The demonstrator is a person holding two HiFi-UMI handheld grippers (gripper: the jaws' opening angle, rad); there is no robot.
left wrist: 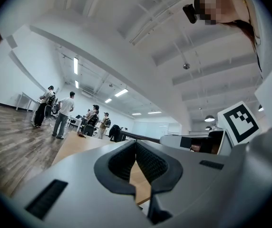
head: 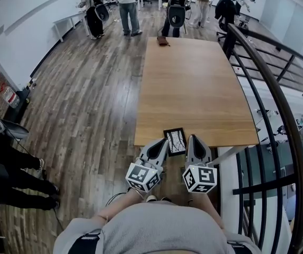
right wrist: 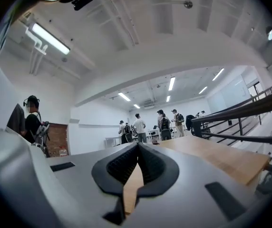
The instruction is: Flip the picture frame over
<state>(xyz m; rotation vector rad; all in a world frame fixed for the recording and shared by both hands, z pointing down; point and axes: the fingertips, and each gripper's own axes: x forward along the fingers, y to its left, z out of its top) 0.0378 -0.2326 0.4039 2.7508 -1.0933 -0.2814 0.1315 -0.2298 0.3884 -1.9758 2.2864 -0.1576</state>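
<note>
The picture frame, small and black-edged with a dark image crossed by pale lines, lies flat at the near edge of the long wooden table. My left gripper sits just left of it and my right gripper just right of it, both pointing away along the table. In the left gripper view the left gripper has its tips together with nothing between them. The right gripper view shows the right gripper the same way, tips meeting and empty. The frame is hidden in both gripper views.
A small brown object lies at the table's far end. A dark metal railing curves along the right, with a drop beyond it. Several people stand at the far end, and someone's legs are at the left on the wooden floor.
</note>
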